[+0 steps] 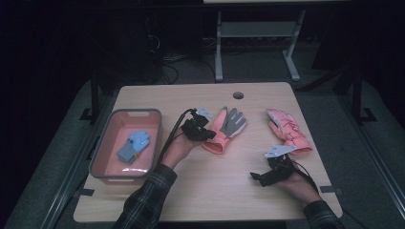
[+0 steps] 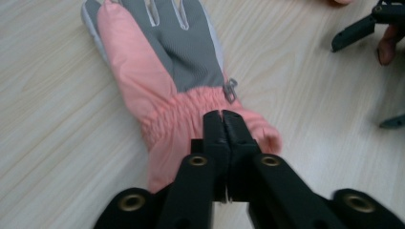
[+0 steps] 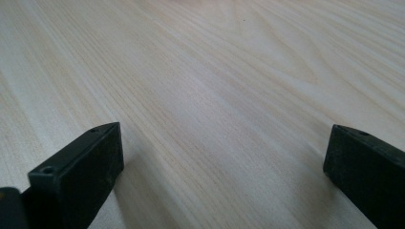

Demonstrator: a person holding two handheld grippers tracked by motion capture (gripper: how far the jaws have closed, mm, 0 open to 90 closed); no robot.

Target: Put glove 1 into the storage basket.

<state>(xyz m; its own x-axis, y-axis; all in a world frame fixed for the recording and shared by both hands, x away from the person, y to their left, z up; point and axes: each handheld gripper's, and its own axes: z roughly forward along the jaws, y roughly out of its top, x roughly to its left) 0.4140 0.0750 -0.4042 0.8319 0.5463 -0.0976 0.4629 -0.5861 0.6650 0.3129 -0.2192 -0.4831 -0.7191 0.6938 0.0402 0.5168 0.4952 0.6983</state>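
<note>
Dark room all around, pale wooden counter (image 1: 205,191) lit in the middle, and the action sat on the pink-and-grey glove (image 2: 172,81) lying palm-up near the counter's centre. The left gripper (image 2: 223,118) had its jaws pinched together on that glove's gathered cuff, a fold of pink fabric seemingly caught between the tips. So the step in hand looked like the pick-up: grasp made, lift not yet begun, the glove flat on the wood.

To the left of the glove stood the grey-rimmed pink bin (image 1: 98,152), with a small blue glove (image 1: 134,145) already inside. To the glove's right lay a second pink glove (image 1: 288,131), back-up, untouched. Nearer the person than that one, the right gripper (image 1: 261,176) waited with jaws spread wide over bare wood, holding nothing.

Next, by my reading, the left hand needed a clean lift and a carry leftward over the bin's rim. The pinch was shallow, so slipping was the risk.
</note>
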